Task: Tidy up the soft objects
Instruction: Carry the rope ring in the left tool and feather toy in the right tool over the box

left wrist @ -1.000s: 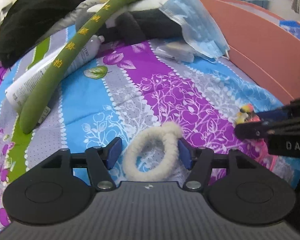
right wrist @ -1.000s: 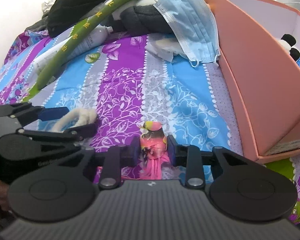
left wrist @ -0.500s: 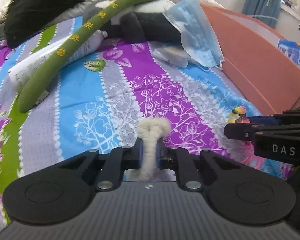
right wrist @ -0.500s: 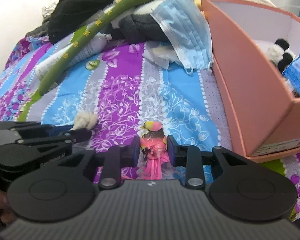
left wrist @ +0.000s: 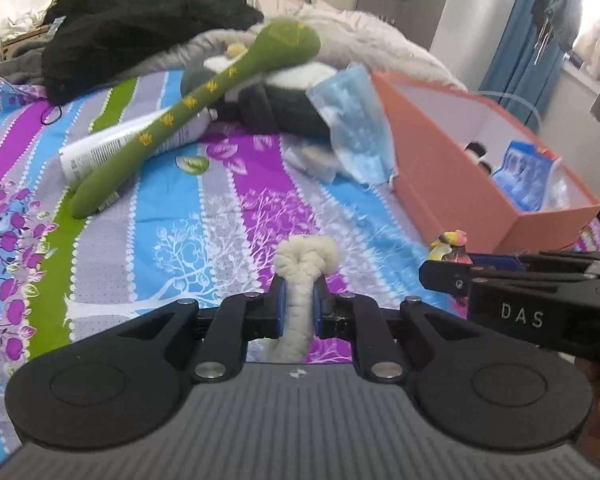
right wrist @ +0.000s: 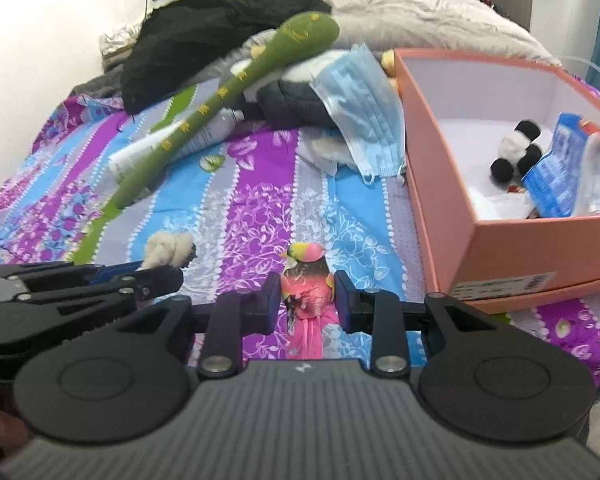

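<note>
Both grippers hold small soft things above the patterned bedspread, beside the pink box.

The left gripper [left wrist: 299, 306] has its blue pads squeezed tight on a fluffy cream hair tie [left wrist: 305, 264], flattened into a strip whose looped end sticks out past the fingertips; the right gripper [right wrist: 307, 295] is clamped partway on a pink toy bird [right wrist: 306, 280], its yellow-and-pink head above the pads and tail hanging below. Both are lifted off the floral bedspread [left wrist: 172, 216]. To the right stands the open pink box [right wrist: 512, 240], holding a small panda plush [right wrist: 518, 152] and a blue packet [right wrist: 556, 176]. Against its near corner drapes a blue face mask [right wrist: 364, 116], over a grey-and-white plush [left wrist: 276, 108]. A long green plush stick [left wrist: 204, 104] lies across a white tube [left wrist: 112, 148], with black clothing [left wrist: 140, 36] heaped behind.
</note>
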### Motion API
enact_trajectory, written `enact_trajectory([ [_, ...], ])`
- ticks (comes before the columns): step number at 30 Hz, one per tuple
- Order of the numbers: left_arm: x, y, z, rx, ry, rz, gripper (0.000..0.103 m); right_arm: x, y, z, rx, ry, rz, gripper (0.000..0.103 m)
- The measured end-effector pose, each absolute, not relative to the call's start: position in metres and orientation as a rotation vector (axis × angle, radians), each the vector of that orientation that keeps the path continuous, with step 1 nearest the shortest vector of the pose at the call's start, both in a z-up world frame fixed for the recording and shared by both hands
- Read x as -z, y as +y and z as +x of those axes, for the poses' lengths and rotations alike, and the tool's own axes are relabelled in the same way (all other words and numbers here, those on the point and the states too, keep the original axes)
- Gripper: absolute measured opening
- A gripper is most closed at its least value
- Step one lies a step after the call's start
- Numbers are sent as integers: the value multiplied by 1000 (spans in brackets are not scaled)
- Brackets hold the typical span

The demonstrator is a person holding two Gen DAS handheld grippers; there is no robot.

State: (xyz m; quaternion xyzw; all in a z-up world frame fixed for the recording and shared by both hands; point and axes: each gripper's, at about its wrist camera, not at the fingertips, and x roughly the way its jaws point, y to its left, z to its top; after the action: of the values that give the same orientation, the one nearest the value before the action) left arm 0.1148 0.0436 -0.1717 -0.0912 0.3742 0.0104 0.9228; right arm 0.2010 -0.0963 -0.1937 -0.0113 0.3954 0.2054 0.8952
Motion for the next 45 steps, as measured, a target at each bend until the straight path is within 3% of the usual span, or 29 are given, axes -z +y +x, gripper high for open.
enact_trajectory([
  [11,112,27,74,-20,701,-251,16,136,-112,165,-441,694,1,32],
  [24,79,1,55,23,659,-275,16,102,-140,145,-433,629,30,32],
  [37,58,-74,86,220,687,-231,16,86,-218,135,-257,574,74,32],
  [45,57,-103,144,286,723,-212,16,75,-250,164,-179,521,100,32],
])
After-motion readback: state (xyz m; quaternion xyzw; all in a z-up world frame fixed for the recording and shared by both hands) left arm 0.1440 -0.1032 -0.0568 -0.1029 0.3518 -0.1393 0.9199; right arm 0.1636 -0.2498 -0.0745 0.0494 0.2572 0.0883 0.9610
